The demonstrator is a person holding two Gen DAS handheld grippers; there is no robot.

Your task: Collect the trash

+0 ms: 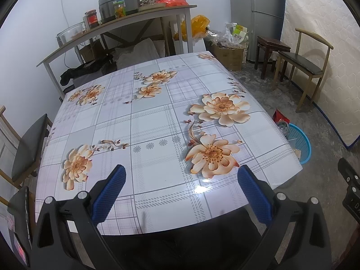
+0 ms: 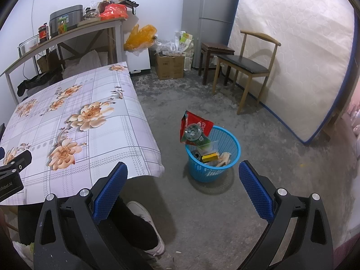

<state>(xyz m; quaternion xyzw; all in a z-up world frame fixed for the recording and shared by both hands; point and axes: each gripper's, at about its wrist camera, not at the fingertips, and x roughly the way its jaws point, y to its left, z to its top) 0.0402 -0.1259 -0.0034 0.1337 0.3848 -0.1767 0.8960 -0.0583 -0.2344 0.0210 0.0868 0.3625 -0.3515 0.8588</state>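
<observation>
A blue mesh trash basket [image 2: 227, 155] stands on the floor right of the table. It holds a red snack bag [image 2: 199, 123], a clear plastic bottle [image 2: 194, 133], a yellow box [image 2: 210, 157] and paper scraps. The basket also shows past the table's right edge in the left wrist view [image 1: 301, 142]. My left gripper [image 1: 182, 180] is open and empty above the near part of the floral tablecloth [image 1: 146, 121]. My right gripper [image 2: 183, 180] is open and empty above the floor, near the basket.
A wooden chair [image 2: 246, 66] and a dark stool [image 2: 214, 48] stand by a leaning mattress [image 2: 299, 56]. A cardboard box [image 2: 169, 66] and bags sit by the fridge [image 2: 209, 4]. A shelf table [image 1: 117, 27] with jars stands behind. Another chair [image 1: 29, 148] is at the left.
</observation>
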